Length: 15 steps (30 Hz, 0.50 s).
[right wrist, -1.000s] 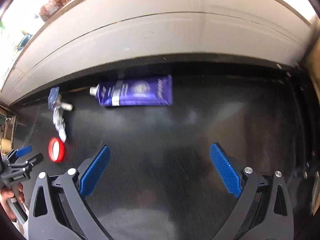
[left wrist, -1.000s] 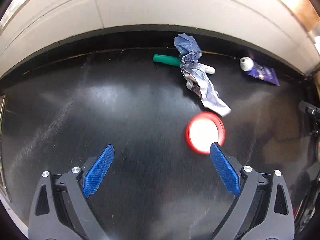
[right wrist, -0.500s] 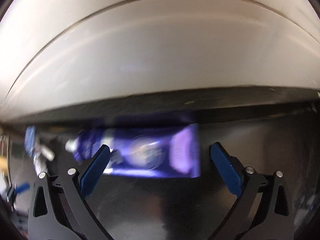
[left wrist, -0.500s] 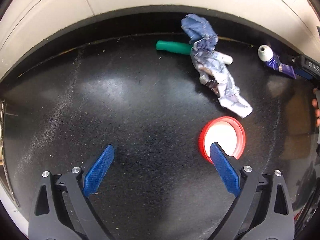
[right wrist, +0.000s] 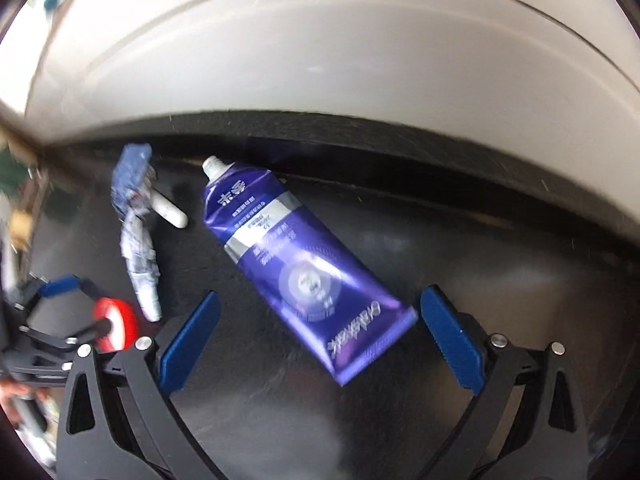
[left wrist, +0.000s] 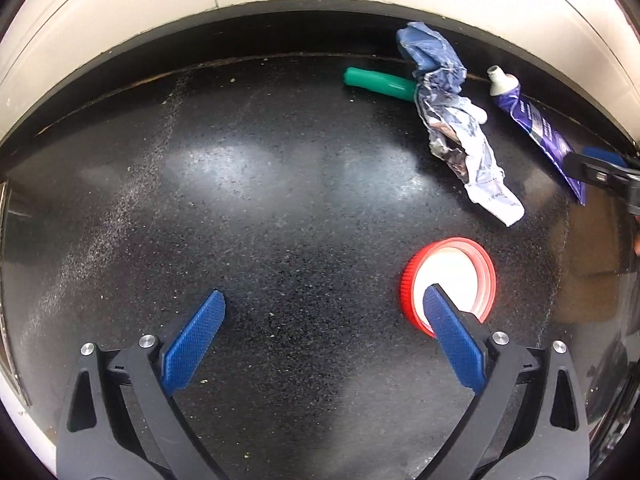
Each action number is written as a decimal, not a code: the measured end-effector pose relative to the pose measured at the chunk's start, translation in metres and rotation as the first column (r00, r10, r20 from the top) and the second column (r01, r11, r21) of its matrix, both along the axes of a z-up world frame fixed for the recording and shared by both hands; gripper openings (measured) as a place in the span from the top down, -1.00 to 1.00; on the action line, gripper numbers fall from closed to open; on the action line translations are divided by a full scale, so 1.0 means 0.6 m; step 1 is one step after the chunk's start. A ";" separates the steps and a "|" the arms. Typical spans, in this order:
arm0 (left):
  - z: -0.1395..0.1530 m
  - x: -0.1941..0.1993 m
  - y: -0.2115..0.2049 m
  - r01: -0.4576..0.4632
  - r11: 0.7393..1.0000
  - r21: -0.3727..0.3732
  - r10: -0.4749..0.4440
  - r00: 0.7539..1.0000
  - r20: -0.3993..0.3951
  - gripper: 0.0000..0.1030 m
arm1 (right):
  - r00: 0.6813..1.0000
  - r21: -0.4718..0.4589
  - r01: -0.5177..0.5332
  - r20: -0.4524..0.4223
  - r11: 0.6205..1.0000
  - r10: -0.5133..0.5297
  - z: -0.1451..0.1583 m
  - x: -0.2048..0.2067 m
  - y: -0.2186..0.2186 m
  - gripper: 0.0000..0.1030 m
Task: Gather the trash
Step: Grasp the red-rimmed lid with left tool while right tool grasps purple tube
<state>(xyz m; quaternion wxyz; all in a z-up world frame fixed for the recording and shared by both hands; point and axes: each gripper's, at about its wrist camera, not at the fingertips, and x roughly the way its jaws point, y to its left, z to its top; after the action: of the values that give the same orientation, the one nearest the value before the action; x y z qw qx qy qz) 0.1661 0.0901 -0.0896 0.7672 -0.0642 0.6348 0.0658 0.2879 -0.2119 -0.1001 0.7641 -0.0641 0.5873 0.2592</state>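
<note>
The green pen [left wrist: 378,83] runs under the crumpled wrapper [left wrist: 456,132], so its middle is hidden — only both ends show. The left gripper's right fingertip [left wrist: 436,300] covers the red lid's [left wrist: 450,280] near rim, and the purple tube's [right wrist: 296,264] print is too blurred to read

counter [left wrist: 280,200]: glossy speckled black stone | tube [right wrist: 296,264]: shiny plastic | wrapper [left wrist: 460,136]: crinkled foil | lid [left wrist: 448,280]: ribbed plastic

The left gripper [left wrist: 324,300] hangs low with blue fingers spread wide; the right gripper [right wrist: 320,304] is likewise spread, empty.
</note>
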 end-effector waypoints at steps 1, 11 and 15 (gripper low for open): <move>-0.003 0.002 -0.012 0.006 1.000 0.002 -0.006 1.000 0.000 -0.87 | 1.000 -0.014 -0.015 0.000 1.000 0.015 -0.003 0.004 0.009 -0.89; -0.007 0.004 -0.047 0.103 0.995 -0.009 -0.103 0.994 -0.043 -0.89 | 0.987 -0.133 -0.133 0.074 0.982 0.143 0.001 0.004 0.068 -0.90; 0.009 -0.010 -0.076 0.189 0.982 -0.016 -0.188 0.981 0.055 0.13 | 0.981 -0.112 -0.166 0.078 0.980 0.175 0.017 -0.006 0.113 -0.13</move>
<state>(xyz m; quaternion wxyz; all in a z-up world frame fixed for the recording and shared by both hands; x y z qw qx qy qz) 0.1600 0.0444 -0.0843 0.7859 -0.0138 0.6180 -0.0157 0.2845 -0.1440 -0.0901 0.7595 -0.1657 0.5585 0.2895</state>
